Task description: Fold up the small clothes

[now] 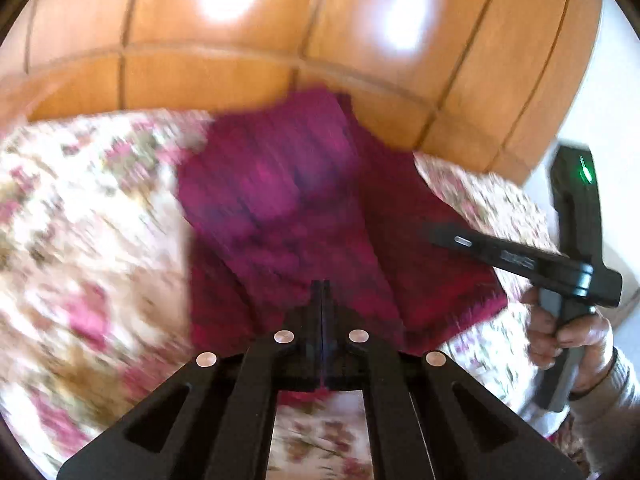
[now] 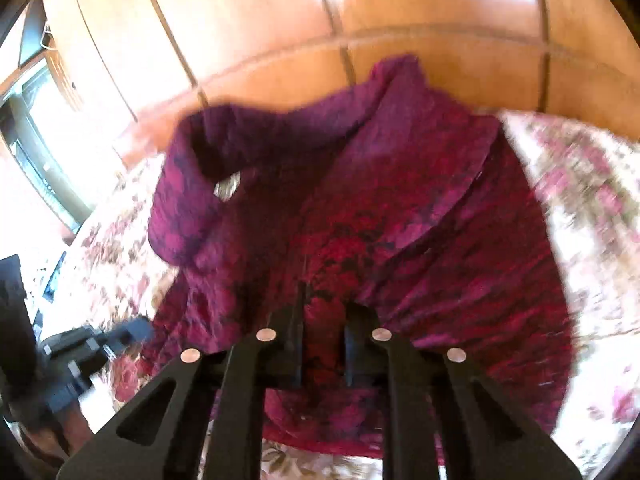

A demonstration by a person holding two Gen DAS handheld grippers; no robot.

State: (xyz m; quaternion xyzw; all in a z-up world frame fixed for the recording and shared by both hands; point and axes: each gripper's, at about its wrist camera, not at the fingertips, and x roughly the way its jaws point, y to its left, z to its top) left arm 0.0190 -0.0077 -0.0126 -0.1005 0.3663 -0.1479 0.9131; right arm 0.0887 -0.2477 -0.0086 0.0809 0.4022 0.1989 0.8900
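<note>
A crimson and magenta patterned garment (image 1: pixel 280 200) lies on a floral bedspread (image 1: pixel 80 220), blurred in both views. My left gripper (image 1: pixel 322 292) is shut, its fingers pressed together on the garment's near edge, and folds run up to the tips. In the right wrist view the same garment (image 2: pixel 400 200) rises in a hump with a collar-like flap at the far side. My right gripper (image 2: pixel 326 308) is shut on a bunch of this cloth, which fills the gap between its fingers (image 2: pixel 298 308). The right gripper (image 1: pixel 436 235) also shows from the side over the garment's right edge.
Glossy wooden panels (image 1: pixel 360 40) stand close behind the bed. A person's hand (image 1: pixel 560 332) holds the right tool's handle at the bed's right side. The left tool (image 2: pixel 100 340) shows at the lower left. A bright window (image 2: pixel 40 120) is at the far left.
</note>
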